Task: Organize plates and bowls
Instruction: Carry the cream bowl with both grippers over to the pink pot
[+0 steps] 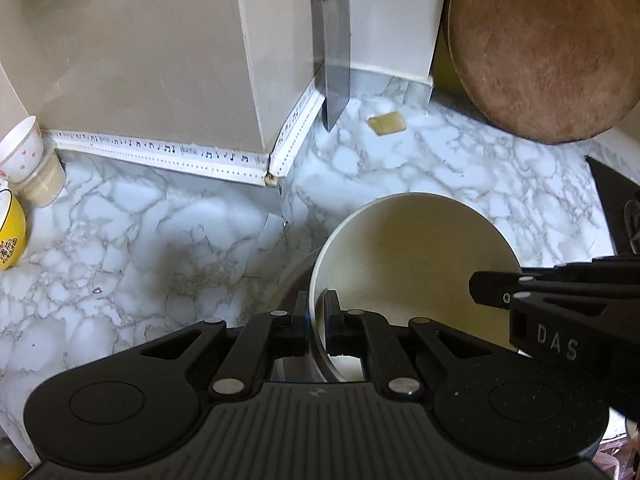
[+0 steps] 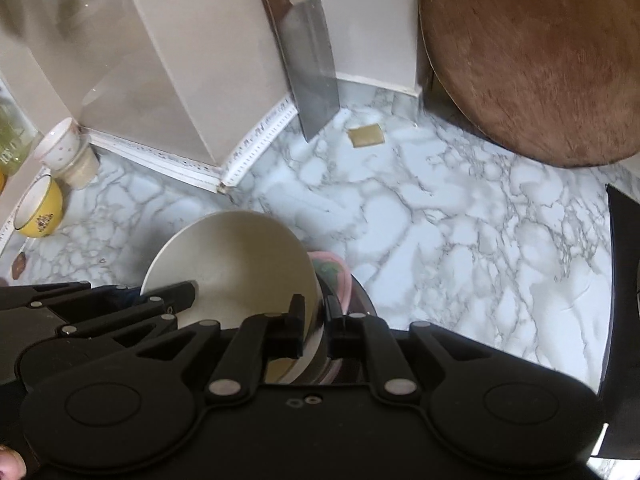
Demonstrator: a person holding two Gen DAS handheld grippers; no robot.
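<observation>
— Bowl [image 1: 408, 264]? Pinched at opposite rims: left tongs [image 1: 316, 320] nearly shut on one edge, right tongs [image 2: 316, 320] on the other. Raised over the counter [image 1: 160, 240].
— Under it? Pink dish [image 2: 334, 276], partly hidden.
— Left to do? Yellow bowl [image 2: 38, 212] and cup [image 2: 60, 148], far left, untouched.

A home kitchen is showing here: a marble-patterned counter [image 1: 120, 248] is running into a tiled corner, where a cleaver [image 1: 336, 80] is leaning upright against the wall. A round wooden chopping board [image 1: 540, 48] is standing on edge beside it (well worn, by its look). Bowls are sitting around, a yellow bowl [image 2: 38, 210] and a white cup [image 1: 22, 148] at the left.
</observation>
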